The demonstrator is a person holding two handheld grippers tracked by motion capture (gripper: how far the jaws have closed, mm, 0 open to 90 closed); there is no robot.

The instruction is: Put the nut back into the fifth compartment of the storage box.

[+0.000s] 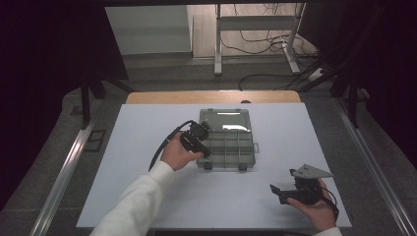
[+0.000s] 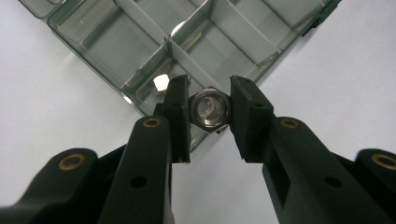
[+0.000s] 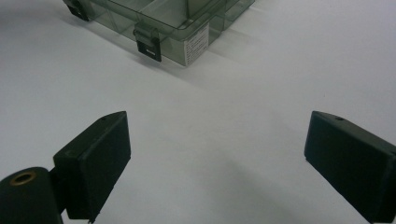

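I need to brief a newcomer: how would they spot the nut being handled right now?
Start at the clear compartment box on the white table. At its near-left corner, the left gripper is shut on a silver hex nut. Unlike the other nut lying in a compartment, it sits between black pads.

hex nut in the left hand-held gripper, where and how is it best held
Across two opposite flats, as now: the left hand-held gripper pinches the hex nut from its two sides, bore facing the camera. Flat faces seat squarely on the pads; corners would slip. It hangs over the clear organiser box.
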